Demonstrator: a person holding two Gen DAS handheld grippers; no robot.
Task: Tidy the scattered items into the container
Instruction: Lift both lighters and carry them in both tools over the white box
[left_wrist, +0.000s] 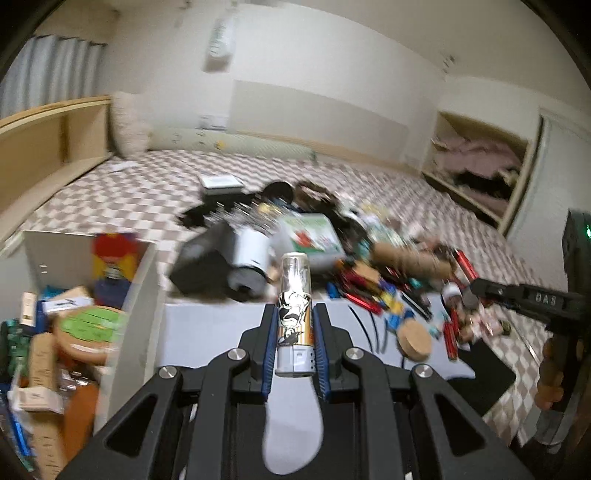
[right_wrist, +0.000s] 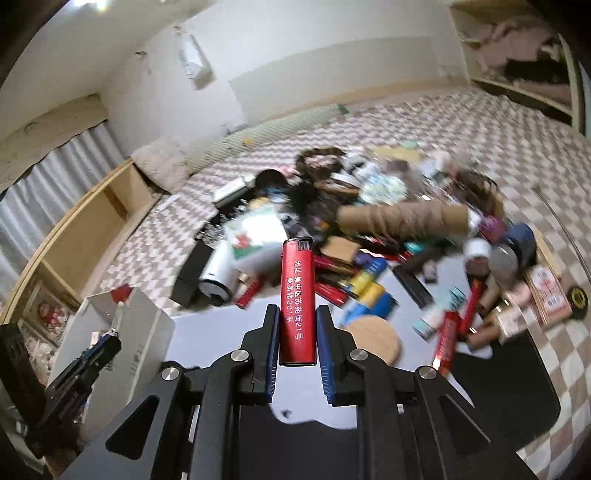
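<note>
Two lighters are in hand, one per gripper. The left gripper (left_wrist: 294, 334) pinches a silver printed lighter (left_wrist: 294, 317) between its blue pads; the right gripper (right_wrist: 297, 332) pinches a red lighter (right_wrist: 297, 302) with white lettering. Both lighters stand lengthwise along the fingers, clear of the pile.

Progress, as a judgement: partial. The white container (left_wrist: 144, 280) at 9 o'clock in the left wrist view already holds a round green-topped box, cork pieces and small cartons. A large pile of scattered items (right_wrist: 388, 236) remains on the bed at 12 to 2 o'clock, including a cardboard tube (right_wrist: 402, 219), further red lighters and a cork disc (right_wrist: 375, 339) on the grey mat (right_wrist: 221, 332). Most of the sorting is still to do.

View differences: only the left wrist view shows the container's contents and, at 3 o'clock, the right gripper from the side. Only the right wrist view shows the red lighter's lettering and the pile's far right edge.
</note>
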